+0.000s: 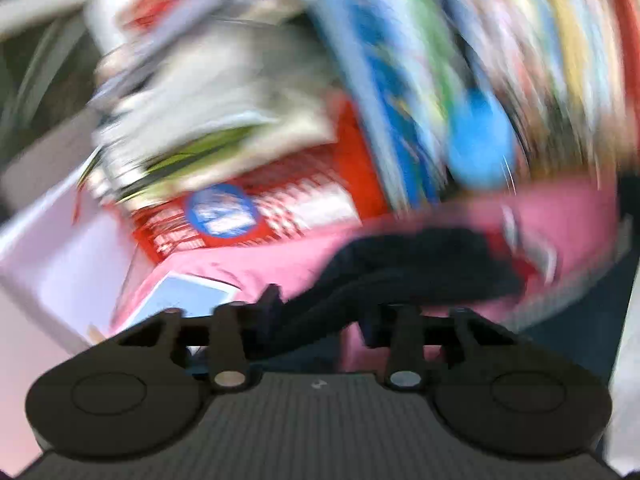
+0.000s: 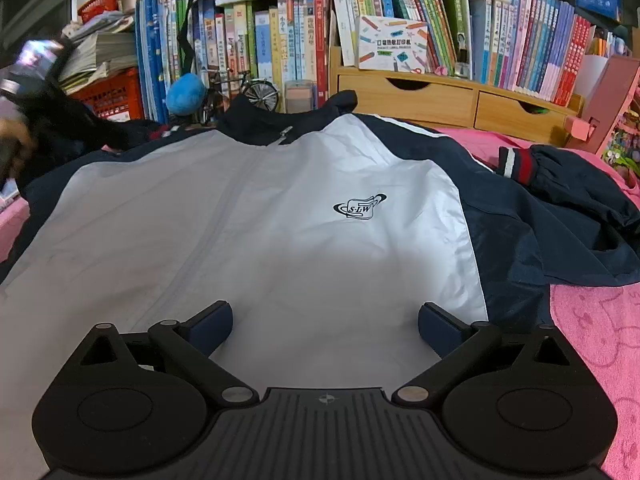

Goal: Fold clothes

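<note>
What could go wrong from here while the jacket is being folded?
1. The left gripper is shut on dark fabric while its view is blurred; a fast pull may bunch the jacket or slip the cloth free.
2. The right sleeve lies crumpled on the pink cover, so creases may get folded in.
3. The right gripper hangs open over the white front, holding nothing, so the jacket may slide.
</note>
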Demonstrator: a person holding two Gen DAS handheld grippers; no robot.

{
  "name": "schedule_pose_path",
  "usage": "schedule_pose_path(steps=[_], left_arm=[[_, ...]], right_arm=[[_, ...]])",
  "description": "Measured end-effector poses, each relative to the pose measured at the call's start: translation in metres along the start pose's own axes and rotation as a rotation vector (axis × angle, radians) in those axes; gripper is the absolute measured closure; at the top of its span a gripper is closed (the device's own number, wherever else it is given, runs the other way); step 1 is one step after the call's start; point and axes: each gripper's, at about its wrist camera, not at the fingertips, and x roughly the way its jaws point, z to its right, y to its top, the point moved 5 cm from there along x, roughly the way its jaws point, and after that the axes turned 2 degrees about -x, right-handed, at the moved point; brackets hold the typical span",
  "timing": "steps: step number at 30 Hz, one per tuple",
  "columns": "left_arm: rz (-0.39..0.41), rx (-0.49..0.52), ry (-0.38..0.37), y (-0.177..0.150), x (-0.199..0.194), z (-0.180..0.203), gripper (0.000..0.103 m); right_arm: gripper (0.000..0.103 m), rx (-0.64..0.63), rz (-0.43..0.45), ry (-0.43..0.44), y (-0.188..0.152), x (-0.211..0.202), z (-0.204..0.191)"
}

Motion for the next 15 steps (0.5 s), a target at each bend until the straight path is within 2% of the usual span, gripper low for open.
schedule_pose_path(steps=[1,4,6,10,12,13,15], left_arm=[[0.046,-0.113,-0.040,0.010,-0.013,-0.024,0.078],[0.190,-0.386,-0.108,0.030,-0.047,-0.089,0.078],[0.214,-0.495,-0.099,0.033,-0.054,-0.119,0.077],[0.051,-0.475,0.021,0.010,-0.033,-0.150,0.058],[-0.079,-0.416,0.080,-0.010,-0.017,-0.150,0.034],[-0.141,-0.384,0.103,-0.021,-0.010,-0.149,0.018],[-0.241,-0.333,0.134,-0.042,0.002,-0.147,0.015]], right_arm=[[0.002,0.000,0.000,-0.001,0.000,0.000,0.000],[0.002,0.000,-0.001,-0.003,0.000,0.000,0.000],[0.001,0.000,-0.001,-0.005,0.000,0.000,0.000],[0.001,-0.001,-0.001,-0.009,0.000,0.000,0.000],[0.000,-0.001,-0.002,-0.010,0.000,0.000,0.000],[0.000,-0.001,-0.002,-0.011,0.000,0.000,0.000],[0.000,-0.001,-0.002,-0.013,0.000,0.000,0.000]])
